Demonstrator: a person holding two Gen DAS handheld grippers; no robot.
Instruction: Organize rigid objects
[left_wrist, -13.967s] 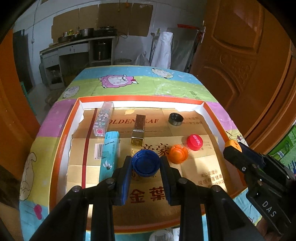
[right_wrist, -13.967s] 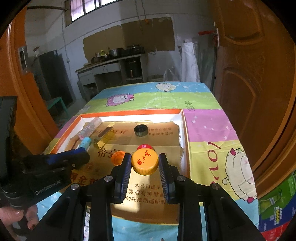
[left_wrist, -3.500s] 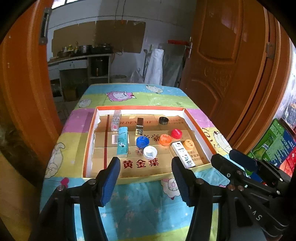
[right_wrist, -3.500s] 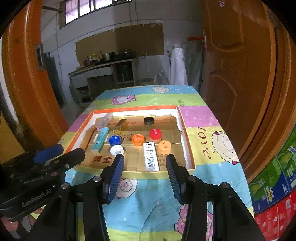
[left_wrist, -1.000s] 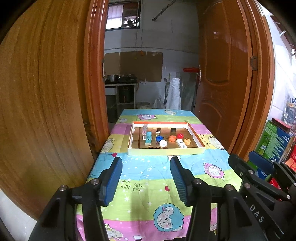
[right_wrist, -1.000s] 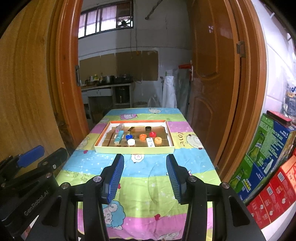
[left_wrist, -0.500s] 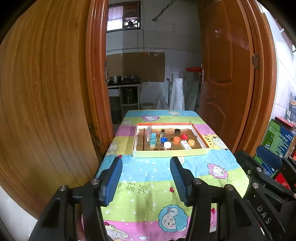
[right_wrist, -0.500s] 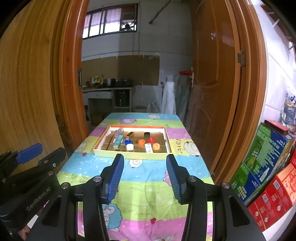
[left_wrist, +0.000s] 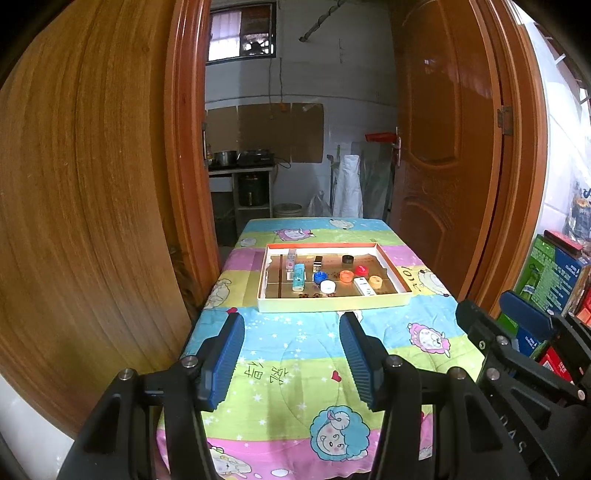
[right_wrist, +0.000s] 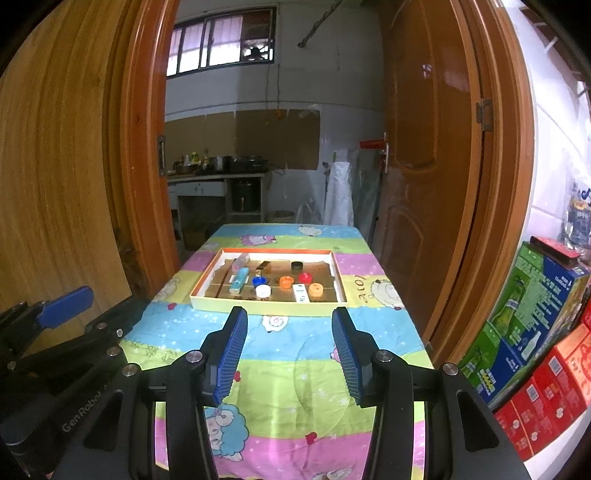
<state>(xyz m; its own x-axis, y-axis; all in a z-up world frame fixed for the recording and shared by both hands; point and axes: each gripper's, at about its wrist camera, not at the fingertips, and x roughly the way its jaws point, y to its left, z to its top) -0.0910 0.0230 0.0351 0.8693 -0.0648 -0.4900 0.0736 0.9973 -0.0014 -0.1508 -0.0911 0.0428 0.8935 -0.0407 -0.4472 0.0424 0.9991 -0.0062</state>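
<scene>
A shallow orange-rimmed box (left_wrist: 334, 305) (right_wrist: 269, 306) lies far ahead on the table. In it sit several bottle caps, among them a blue cap (left_wrist: 320, 276), a white cap (left_wrist: 327, 286) (right_wrist: 263, 290), an orange cap (left_wrist: 346, 275) and a red cap (left_wrist: 361, 270), plus a light-blue box (left_wrist: 298, 277) (right_wrist: 239, 280) and a white box (left_wrist: 364, 286). My left gripper (left_wrist: 291, 338) is open and empty, well short of the box over the near table end. My right gripper (right_wrist: 290, 334) is open and empty too.
The table wears a colourful cartoon cloth (left_wrist: 306, 354). Wooden door panels stand at the left (left_wrist: 92, 206) and right (left_wrist: 443, 155). Stacked cartons (right_wrist: 535, 317) stand at the right. A kitchen counter (right_wrist: 214, 177) with pots is at the back.
Both grippers have drawn a little further back from the table over the last second, still open and empty; earlier they let go of a blue cap and a yellow cap in the box.
</scene>
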